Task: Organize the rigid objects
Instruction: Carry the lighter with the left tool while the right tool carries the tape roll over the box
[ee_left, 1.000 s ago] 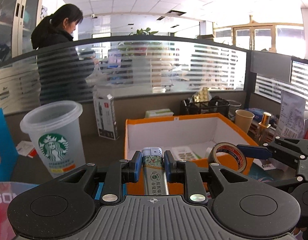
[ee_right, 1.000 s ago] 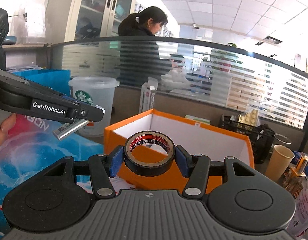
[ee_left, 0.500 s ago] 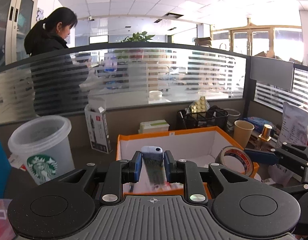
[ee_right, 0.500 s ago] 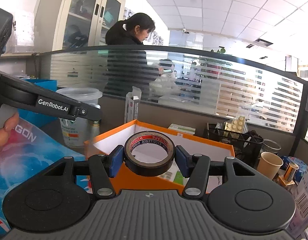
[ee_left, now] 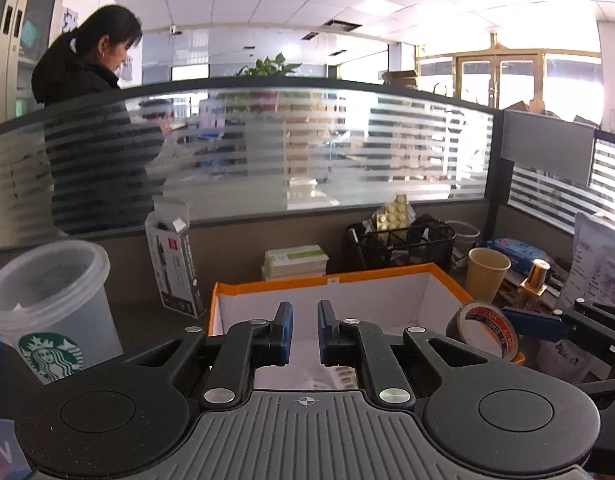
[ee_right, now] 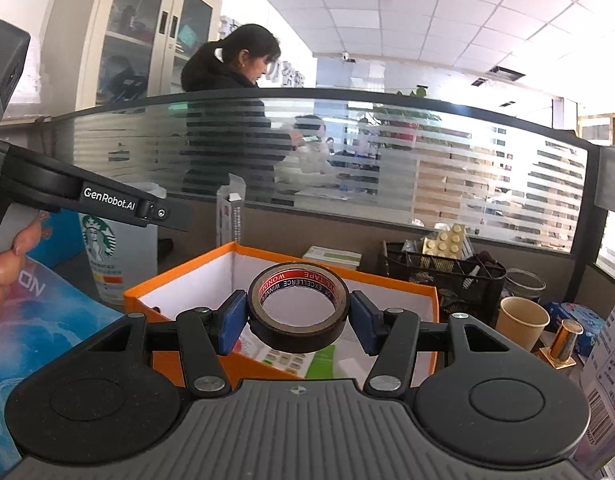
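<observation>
Black roll of adhesive tape [ee_right: 299, 307], one, clamped by right gripper [ee_right: 298, 322]; left gripper [ee_left: 304, 334] nearly pressed together, empty; orange-rimmed white cardboard box [ee_left: 439, 280]: contents mostly hidden.

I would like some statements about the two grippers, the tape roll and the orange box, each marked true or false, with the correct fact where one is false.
1. The right gripper holds a roll of tape. True.
2. The left gripper holds a lighter. False: nothing is between its pads, which are nearly together.
3. The orange box is closed by a lid. False: it is open on top, and its white inside shows.
4. A clear Starbucks cup stands to the left of the box in the left wrist view. True.
5. The tape roll lies on the bottom of the box. False: it is clamped between the right gripper's pads, in front of the box.
</observation>
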Available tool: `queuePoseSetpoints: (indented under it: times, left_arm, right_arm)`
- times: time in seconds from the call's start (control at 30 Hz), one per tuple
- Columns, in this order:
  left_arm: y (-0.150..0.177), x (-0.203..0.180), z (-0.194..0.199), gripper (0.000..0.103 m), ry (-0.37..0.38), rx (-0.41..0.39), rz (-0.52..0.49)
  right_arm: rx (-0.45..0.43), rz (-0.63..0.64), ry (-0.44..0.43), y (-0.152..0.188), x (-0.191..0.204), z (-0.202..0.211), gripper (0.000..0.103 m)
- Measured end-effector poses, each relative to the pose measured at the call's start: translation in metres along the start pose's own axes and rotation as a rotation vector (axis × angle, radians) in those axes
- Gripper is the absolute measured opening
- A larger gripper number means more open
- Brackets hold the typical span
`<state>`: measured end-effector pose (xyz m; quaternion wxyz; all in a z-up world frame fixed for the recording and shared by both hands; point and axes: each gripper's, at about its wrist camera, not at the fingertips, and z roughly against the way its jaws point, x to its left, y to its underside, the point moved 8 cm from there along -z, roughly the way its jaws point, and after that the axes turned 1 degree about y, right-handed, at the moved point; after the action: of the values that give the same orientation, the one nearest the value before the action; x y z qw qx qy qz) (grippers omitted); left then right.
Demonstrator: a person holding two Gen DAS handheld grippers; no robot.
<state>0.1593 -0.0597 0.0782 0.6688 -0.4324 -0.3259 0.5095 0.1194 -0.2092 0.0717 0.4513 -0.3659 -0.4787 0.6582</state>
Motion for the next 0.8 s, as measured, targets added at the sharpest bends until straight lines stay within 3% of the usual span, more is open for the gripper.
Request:
queuePoseSetpoints:
  times: [0.2,0.47,0.57,0.7,0.8]
  left_arm:
    - [0.049,0.018,0.010,0.016,0.044,0.106,0.043]
    - [0.143,0.032,0.028,0.020,-0.021,0.290,0.035]
    - [0.163,0.033,0.025,0.030,-0.017,0.341,0.050]
    - [0.174,0.029,0.021,0.051,-0.010,0.357,0.046]
    - [0.179,0.029,0.016,0.050,-0.004,0.368,0.049]
  right_arm:
    - [0.022,-0.018,-0.017,0.012,-0.001,-0.005,0.052]
    - [0.029,-0.018,-0.031,0.019,0.007,-0.008,0.052]
    - [0.022,-0.015,-0.035,0.016,0.012,-0.006,0.052]
    - [0.018,-0.006,-0.039,0.014,0.016,-0.003,0.052]
    - [0.015,-0.008,-0.035,0.014,0.016,0.000,0.052]
